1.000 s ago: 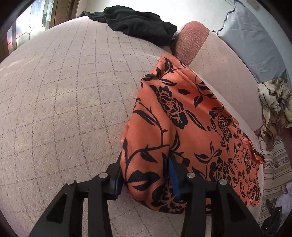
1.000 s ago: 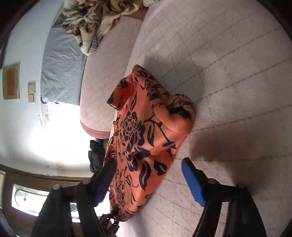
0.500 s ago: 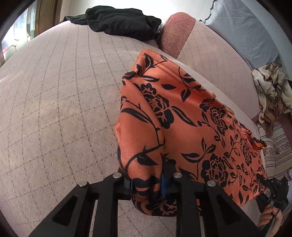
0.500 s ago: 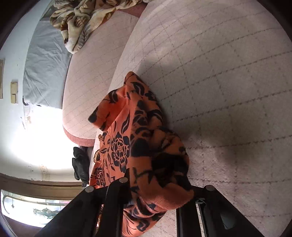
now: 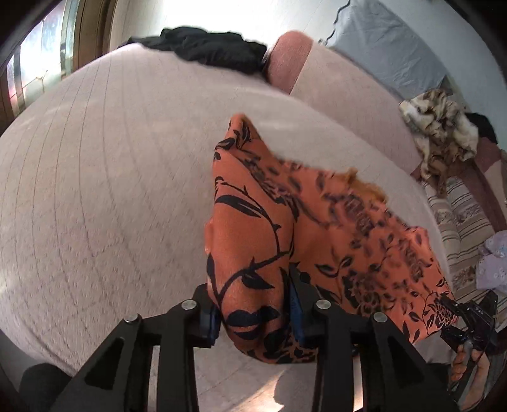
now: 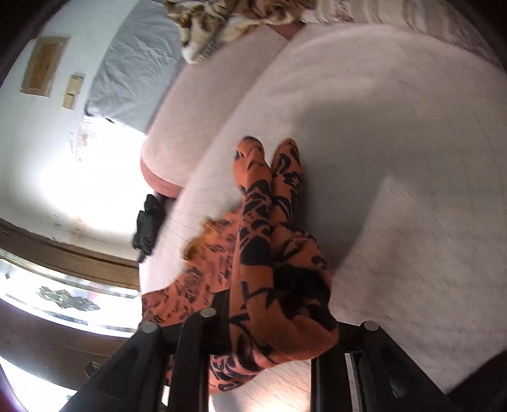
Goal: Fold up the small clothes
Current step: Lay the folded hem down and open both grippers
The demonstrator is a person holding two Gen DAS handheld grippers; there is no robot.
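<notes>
at the far left of the left wrist view a window [image 5: 28,73] shows at the frame's edge, and a black garment [image 5: 209,50] lies at the top centre on the pale quilted cushion [image 5: 95,190], well apart from the work. in the middle, the orange floral garment [image 5: 269,228] is now up off the cushion: a second ago it lay spread on it, and now it hangs stretched between the two tools, blurred with motion. the left gripper [image 5: 253,313] at the bottom centre has a bunched corner of the cloth between its blue pads; its jaws are opening a little after a tighter squeeze, yet the pads look to press the fabric on both sides. at the lower right of that view a hand [image 5: 469,367] carries the other tool, at the garment's far corner.

in the right wrist view the right gripper [image 6: 279,329] sits at the bottom centre. a second ago it stood wide and empty beside the cloth; now a thick fold fills it, its jaws easing apart slightly, cloth between them. a patterned blanket [image 6: 228,16] lies at the top.

with both corners lifted, i judge the fold itself comes next: carrying one edge over the other and laying it flat.
</notes>
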